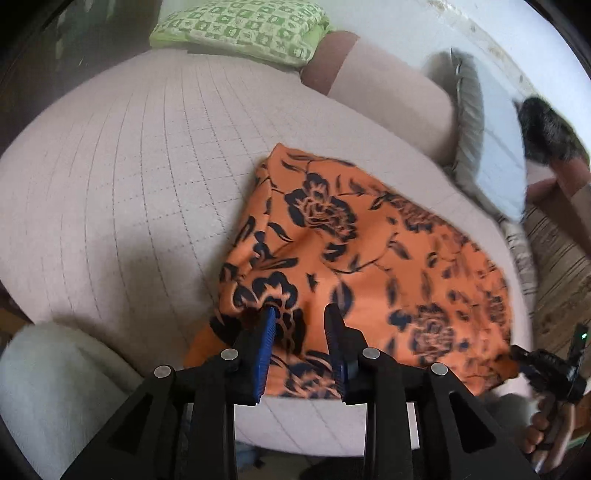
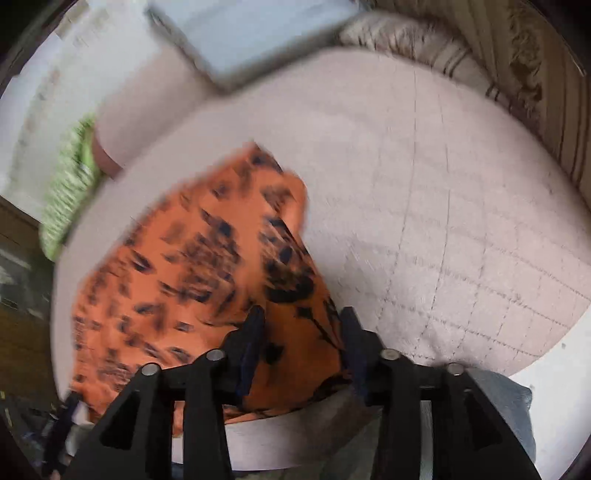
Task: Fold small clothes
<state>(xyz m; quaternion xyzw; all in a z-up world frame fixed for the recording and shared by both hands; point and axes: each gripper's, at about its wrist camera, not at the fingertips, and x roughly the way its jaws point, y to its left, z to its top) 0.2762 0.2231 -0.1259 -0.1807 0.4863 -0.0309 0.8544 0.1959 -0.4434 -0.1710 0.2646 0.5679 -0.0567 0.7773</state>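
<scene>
Pale pink quilted bedding [image 1: 122, 192] stitched in a grid covered the bed where the work was going on, and an orange garment [image 1: 369, 258] printed with dark navy flowers lay spread on it toward the near edge. Nearest to the left wrist camera, the left gripper [image 1: 301, 314] stood with its jaws apart, the blue-padded fingers [image 1: 266, 343] resting over the near left part of the cloth; whether any fabric was actually caught between them I could not tell. At the lower right of that view the right gripper's black body showed at the garment's near right corner, with the person's hand [image 1: 550, 439] wrapped around its handle. From the right wrist camera, which was badly smeared by motion, the right gripper [image 2: 301, 325] also had its jaws spread, with orange cloth lying between and under the fingers, though a grip could not be confirmed. The garment's long axis ran diagonally in the left view, from a narrower end pointing up and away to a wider end at the near right. Farther off, a rolled pink bolster [image 1: 391, 88] lay along the back of the bed, a green patterned pillow [image 1: 240, 29] sat at the far end, and a grey fringed cushion [image 1: 469, 122] and something dark and furry [image 1: 546, 129] stood to the far right near the wall.
</scene>
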